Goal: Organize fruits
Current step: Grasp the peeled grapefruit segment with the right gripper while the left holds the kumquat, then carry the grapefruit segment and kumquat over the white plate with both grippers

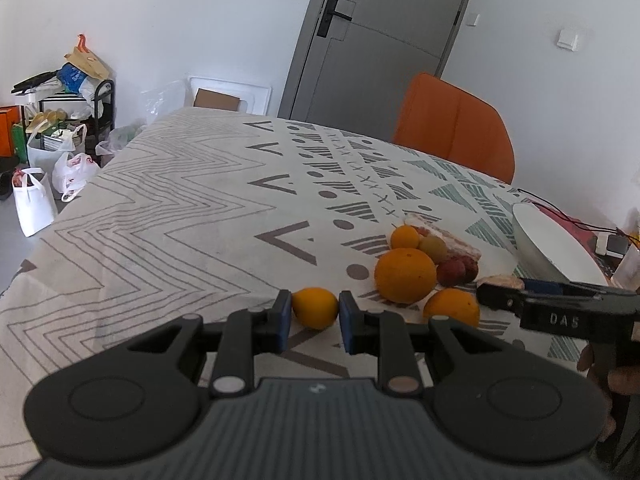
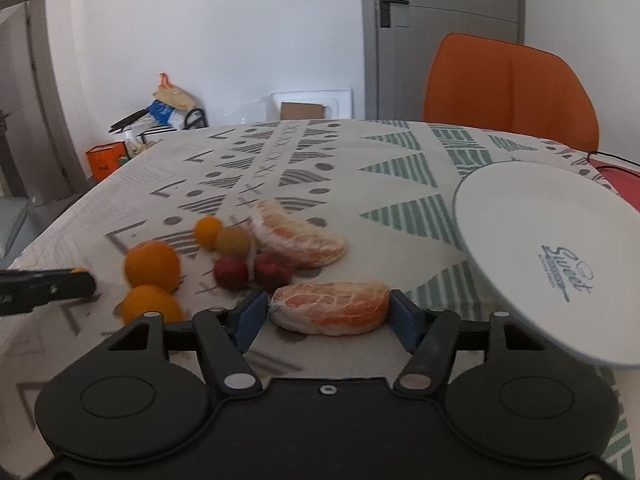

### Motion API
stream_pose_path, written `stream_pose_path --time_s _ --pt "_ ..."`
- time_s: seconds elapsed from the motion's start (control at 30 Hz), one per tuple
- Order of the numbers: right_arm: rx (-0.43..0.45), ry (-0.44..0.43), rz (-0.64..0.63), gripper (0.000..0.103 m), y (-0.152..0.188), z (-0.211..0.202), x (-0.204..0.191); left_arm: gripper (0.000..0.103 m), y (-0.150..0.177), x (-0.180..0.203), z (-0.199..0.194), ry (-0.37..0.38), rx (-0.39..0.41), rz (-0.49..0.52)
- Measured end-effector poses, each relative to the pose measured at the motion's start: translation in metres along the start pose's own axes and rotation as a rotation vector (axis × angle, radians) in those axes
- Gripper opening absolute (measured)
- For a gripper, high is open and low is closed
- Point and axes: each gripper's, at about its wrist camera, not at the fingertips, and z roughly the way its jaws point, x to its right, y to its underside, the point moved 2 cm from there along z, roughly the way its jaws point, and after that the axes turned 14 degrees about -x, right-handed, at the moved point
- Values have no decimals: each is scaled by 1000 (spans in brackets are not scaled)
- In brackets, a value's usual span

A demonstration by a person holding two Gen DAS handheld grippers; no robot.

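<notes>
The left gripper's (image 1: 315, 317) blue fingers (image 1: 283, 314) pinch a small orange (image 1: 315, 307) just above the patterned tablecloth (image 1: 168, 200). The right gripper (image 2: 329, 312) has its fingers (image 2: 251, 314) closed against both ends of a peeled grapefruit wedge (image 2: 330, 307). Beside them lie a big orange (image 1: 405, 275), another wedge (image 2: 298, 236) and red fruits (image 2: 231, 273). A white plate (image 2: 536, 240) sits tilted at the right.

You can read "Sweet" in blue script on the white plate (image 2: 560, 256), and "DAS" on the right gripper (image 1: 500, 294).
</notes>
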Motion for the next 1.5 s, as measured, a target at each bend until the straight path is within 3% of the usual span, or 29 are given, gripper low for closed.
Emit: stream_pose_path --time_s 0.23,0.6,0.93,1.5 --pt "17 -37 17 62 10 -16 -6 24 0 8 -7 26 8 26" --pt "112 -44 91 62 24 -50 8 24 -7 44 -14 48 26 123" --pt "193 -9 133 62 29 -79 35 24 -11 77 -18 69 57 170" --pt "230 80 233 62 45 -96 97 23 -20 136 -4 125 74 259"
